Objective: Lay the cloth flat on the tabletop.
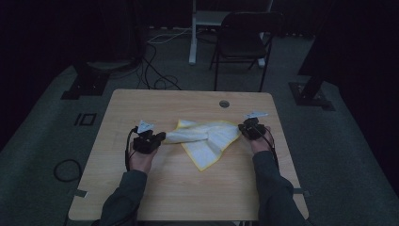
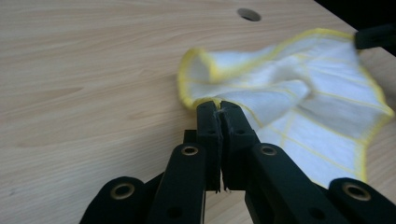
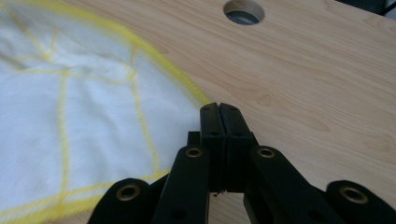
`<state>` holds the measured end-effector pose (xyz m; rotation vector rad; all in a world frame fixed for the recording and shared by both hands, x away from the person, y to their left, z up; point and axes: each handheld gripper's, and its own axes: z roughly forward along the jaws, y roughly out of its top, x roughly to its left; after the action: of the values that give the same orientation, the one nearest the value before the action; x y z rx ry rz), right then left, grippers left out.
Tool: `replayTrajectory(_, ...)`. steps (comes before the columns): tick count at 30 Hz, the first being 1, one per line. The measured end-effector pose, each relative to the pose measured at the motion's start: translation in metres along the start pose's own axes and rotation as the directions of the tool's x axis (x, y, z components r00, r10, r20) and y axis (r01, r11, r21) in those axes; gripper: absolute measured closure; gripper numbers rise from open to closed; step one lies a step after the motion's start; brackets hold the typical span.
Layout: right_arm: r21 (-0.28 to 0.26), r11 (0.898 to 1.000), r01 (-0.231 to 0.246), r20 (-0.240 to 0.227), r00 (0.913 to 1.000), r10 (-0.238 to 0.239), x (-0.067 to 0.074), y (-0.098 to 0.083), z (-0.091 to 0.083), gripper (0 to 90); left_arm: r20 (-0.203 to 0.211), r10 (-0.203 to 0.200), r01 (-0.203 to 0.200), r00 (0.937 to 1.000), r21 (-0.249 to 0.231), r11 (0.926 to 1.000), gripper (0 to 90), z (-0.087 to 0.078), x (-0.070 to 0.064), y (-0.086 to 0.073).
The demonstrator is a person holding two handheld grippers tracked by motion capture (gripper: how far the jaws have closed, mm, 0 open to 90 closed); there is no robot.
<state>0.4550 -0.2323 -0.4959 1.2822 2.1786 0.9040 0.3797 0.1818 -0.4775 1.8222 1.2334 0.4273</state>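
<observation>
A white cloth (image 1: 211, 139) with yellow edging and yellow grid lines lies bunched in the middle of the wooden table (image 1: 188, 188). My left gripper (image 1: 162, 136) is at the cloth's left end. In the left gripper view its jaws (image 2: 220, 106) are shut on a gathered yellow-edged corner of the cloth (image 2: 317, 107). My right gripper (image 1: 241, 127) is at the cloth's right corner. In the right gripper view its jaws (image 3: 219, 108) are pressed together where the yellow border of the cloth (image 3: 70, 107) meets them. The cloth spreads between the two grippers.
A round cable hole (image 1: 224, 103) sits near the table's far edge, beyond the cloth. A black chair (image 1: 244, 37) and a white stand (image 1: 193, 42) are on the floor behind the table. Cables (image 1: 155, 75) trail across the floor at the far left.
</observation>
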Motion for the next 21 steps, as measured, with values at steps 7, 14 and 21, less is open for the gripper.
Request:
replayTrajectory(7,0.016,1.000,-0.023,0.013,0.9996,0.023,-0.010,-0.008,-0.001,90.0,-0.039,-0.045,0.045,0.9982,0.018,0.9988,88.3,0.001,0.022,0.000)
replayTrajectory(14,0.029,0.999,-0.023,0.016,0.9996,0.022,-0.013,-0.012,0.000,90.0,-0.068,-0.036,0.041,0.9970,0.076,0.9963,88.1,0.017,0.032,0.001)
replayTrajectory(21,0.054,0.998,-0.014,0.024,0.9996,0.013,-0.011,-0.014,0.004,83.7,-0.074,0.021,-0.015,0.9971,0.077,0.9969,76.7,0.022,0.023,0.005)
